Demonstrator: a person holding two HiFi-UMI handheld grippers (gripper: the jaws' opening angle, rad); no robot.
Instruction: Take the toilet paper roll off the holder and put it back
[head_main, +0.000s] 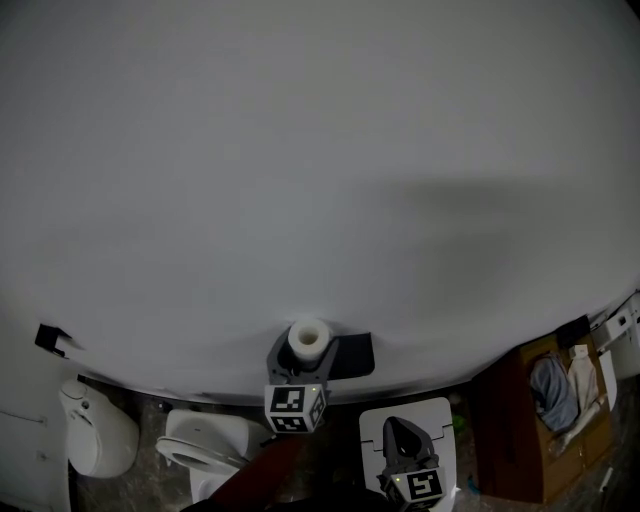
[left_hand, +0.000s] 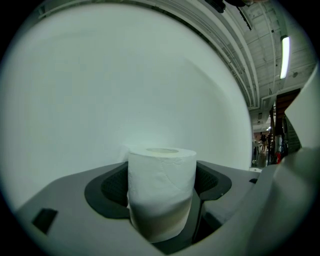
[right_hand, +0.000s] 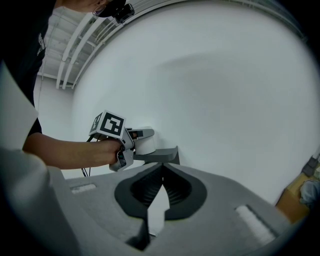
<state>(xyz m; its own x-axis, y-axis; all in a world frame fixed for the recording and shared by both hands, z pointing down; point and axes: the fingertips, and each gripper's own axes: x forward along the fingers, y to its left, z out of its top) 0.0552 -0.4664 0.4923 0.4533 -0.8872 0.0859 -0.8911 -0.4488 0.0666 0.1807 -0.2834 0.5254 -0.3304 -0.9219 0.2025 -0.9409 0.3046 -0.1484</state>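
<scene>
A white toilet paper roll (head_main: 309, 339) stands upright against the white wall, over the dark grey holder shelf (head_main: 354, 355). My left gripper (head_main: 303, 362) is shut on the roll; in the left gripper view the roll (left_hand: 161, 192) fills the gap between both jaws. From the right gripper view, the roll (right_hand: 145, 145) sits at the left end of the holder (right_hand: 164, 156), and I cannot tell whether it rests on it. My right gripper (head_main: 402, 428) hangs lower right of the holder, shut with nothing in it (right_hand: 162, 172).
A white toilet (head_main: 200, 448) and a white rounded fixture (head_main: 95, 432) stand on the floor at lower left. A brown box (head_main: 545, 425) with cloths is at lower right. A small black bracket (head_main: 50, 340) sticks out of the wall at left.
</scene>
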